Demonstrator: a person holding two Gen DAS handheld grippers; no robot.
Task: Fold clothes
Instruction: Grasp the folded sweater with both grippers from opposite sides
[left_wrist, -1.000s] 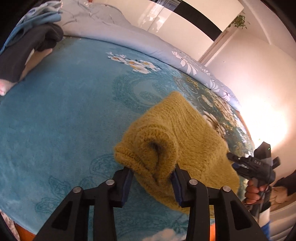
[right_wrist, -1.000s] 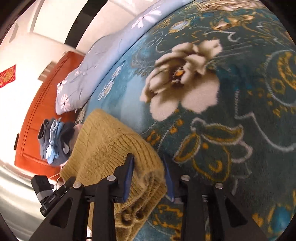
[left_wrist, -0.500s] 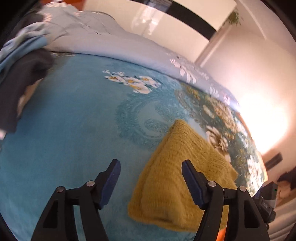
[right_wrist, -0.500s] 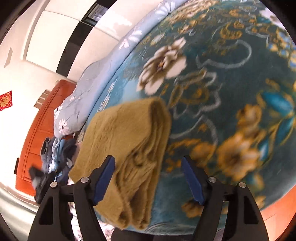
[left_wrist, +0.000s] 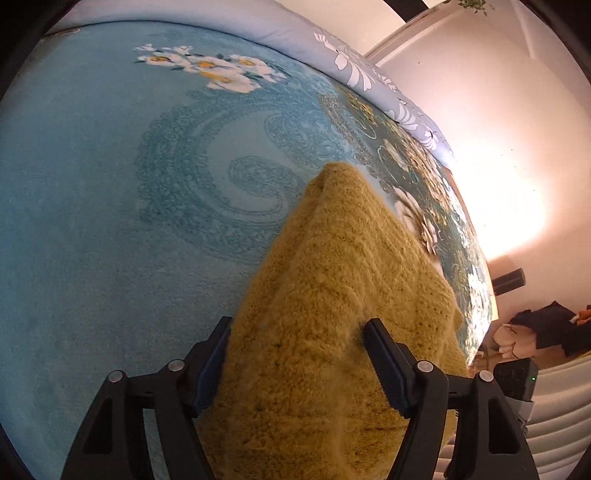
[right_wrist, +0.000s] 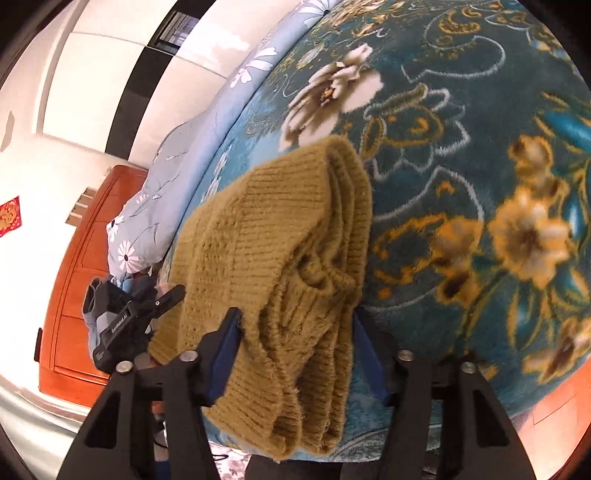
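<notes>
Both the left gripper (left_wrist: 295, 363) and right gripper (right_wrist: 295, 350), jaws just closing, clamp the folded mustard-yellow knitted sweater (left_wrist: 332, 295) on the teal floral blanket (left_wrist: 110, 221).

folded sweater (left_wrist: 332, 295) on blanket (left_wrist: 110, 221).

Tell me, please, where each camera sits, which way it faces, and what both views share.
Left wrist: sits on the left gripper, looks forward and down along its fingers over the sweater and blanket; only its own fingers show.
Right wrist: sits on the right gripper, looks forward and down along its fingers at the sweater; its fingers and the left gripper show.
Shared: the sweater, the blanket, and the quilt behind. Both jaws have just been closing around the sweater.
</notes>
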